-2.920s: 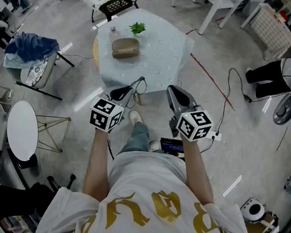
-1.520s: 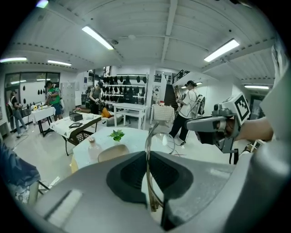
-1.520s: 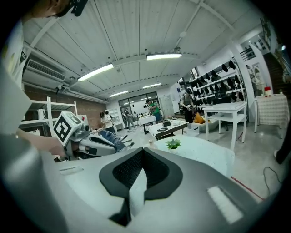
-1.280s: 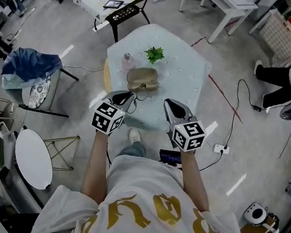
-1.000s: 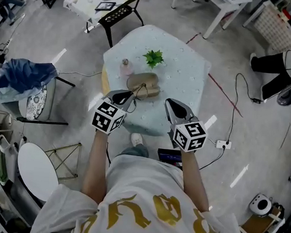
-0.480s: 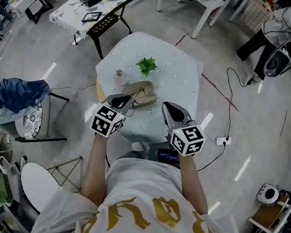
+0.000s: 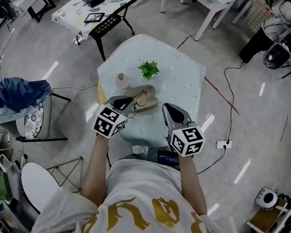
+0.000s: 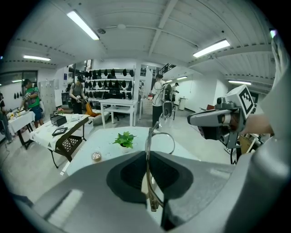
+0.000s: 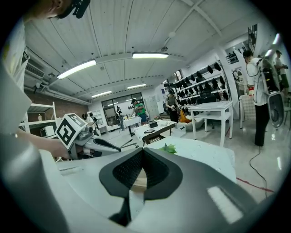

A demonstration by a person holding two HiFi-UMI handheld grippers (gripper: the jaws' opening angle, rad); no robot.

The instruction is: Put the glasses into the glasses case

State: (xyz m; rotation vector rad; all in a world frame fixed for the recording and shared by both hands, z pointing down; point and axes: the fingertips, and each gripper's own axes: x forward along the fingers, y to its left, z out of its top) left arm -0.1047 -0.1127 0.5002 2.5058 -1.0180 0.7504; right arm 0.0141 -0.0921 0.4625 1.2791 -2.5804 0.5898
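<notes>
Left gripper is pinching the glasses - jaws closed on the thin frame, one lens rim sticking up past the jaw tips. It is holding them in the air over the near-left part of the table, just above or beside the tan glasses case. Whether they are touching the case is not clear. Right gripper is hovering to the right of the case with jaws together, nothing between them. The case is sitting near the table's near edge, with a small plant and a little bottle farther back. I cannot tell whether the lid is open.

Handling, as a judgement: the glasses are looking light, thin-wired and easy to bend, the lenses slick and scratch-prone - better to be gripping at the frame or temple than on a lens, with light pressure. The case is probably stiff and light, likely sliding on the cloth, so the right gripper may be needed to steady it or lift the lid.
</notes>
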